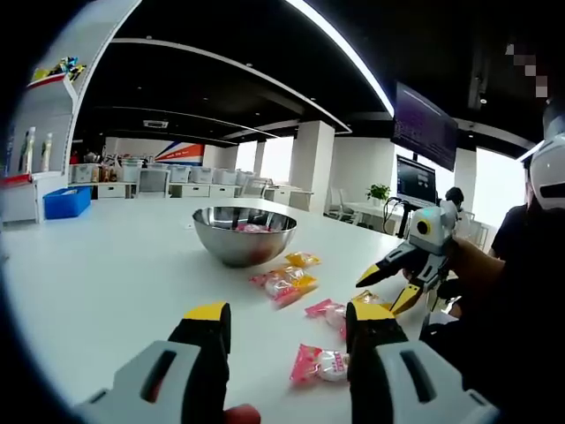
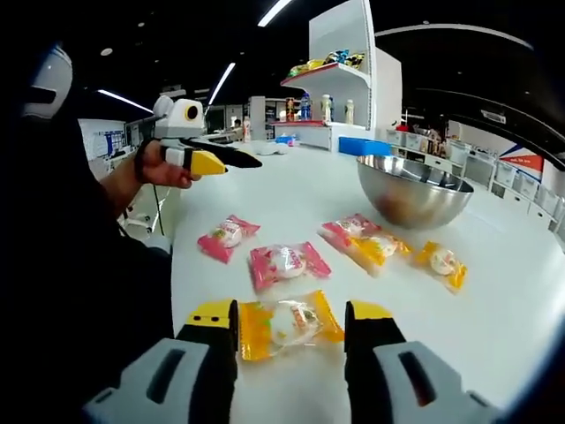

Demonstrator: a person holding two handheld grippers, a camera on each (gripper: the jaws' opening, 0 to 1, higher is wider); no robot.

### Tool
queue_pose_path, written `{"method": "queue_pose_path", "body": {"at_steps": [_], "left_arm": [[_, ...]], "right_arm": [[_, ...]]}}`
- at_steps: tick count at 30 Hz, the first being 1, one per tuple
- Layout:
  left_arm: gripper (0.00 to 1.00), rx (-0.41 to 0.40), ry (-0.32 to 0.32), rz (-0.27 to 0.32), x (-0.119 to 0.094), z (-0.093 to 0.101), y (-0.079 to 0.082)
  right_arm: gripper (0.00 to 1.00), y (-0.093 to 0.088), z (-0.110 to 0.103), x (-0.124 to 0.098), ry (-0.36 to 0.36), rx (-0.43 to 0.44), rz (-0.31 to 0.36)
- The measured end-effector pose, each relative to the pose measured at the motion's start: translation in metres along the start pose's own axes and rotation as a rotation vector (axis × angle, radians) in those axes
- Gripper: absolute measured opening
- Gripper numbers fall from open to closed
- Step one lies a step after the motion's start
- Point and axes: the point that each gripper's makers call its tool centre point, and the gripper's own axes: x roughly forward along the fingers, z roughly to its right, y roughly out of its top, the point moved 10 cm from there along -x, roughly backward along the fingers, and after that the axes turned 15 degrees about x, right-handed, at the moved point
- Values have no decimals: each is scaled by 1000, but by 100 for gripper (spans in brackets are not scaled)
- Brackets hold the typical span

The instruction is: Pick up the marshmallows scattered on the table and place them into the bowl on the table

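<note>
A steel bowl (image 1: 244,234) stands mid-table with something pink inside. Several wrapped marshmallows lie in front of it: a yellow one (image 1: 303,259), a pink-and-yellow pair (image 1: 284,283) and a pink one (image 1: 325,309). My left gripper (image 1: 290,318) is open above the table, and a pink marshmallow (image 1: 320,364) lies by its right jaw. My right gripper (image 2: 290,314) is open, its jaws either side of a yellow-wrapped marshmallow (image 2: 287,325). Beyond it lie pink marshmallows (image 2: 287,262) (image 2: 228,236), the bowl (image 2: 413,190) and the raised left gripper (image 2: 231,162). The right gripper (image 1: 386,290) also appears low at the table's edge.
The white table (image 1: 115,265) curves away, with its near edge beside the person's dark clothing (image 2: 79,265). A blue bin (image 1: 66,203) and white shelving (image 2: 340,79) stand beyond the far side. A hand (image 2: 154,168) holds the left gripper.
</note>
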Motion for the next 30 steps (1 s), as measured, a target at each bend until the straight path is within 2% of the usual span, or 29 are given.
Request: {"method": "queue_pose_path", "body": {"at_steps": [5,17,25,27,30], "left_arm": [[52,-2,7,-6,-2,-1,-1],[52,-5,5,-15,1,-2,-3],[52,-3,-3,-17,4,-1,-3],[52,-3,-3,-19,3,-1,-3],[52,-1,-2,-21,3,-1,-2]], "right_arm": [[51,0,-1,10,34,-30,-29],[48,-8,6,16,40,-23,-25],[37,-11,9,17,16,-12,-6],[31,-10,10,17,8,-18,-1],[29,-9,12,16,-2,-19,9]]}}
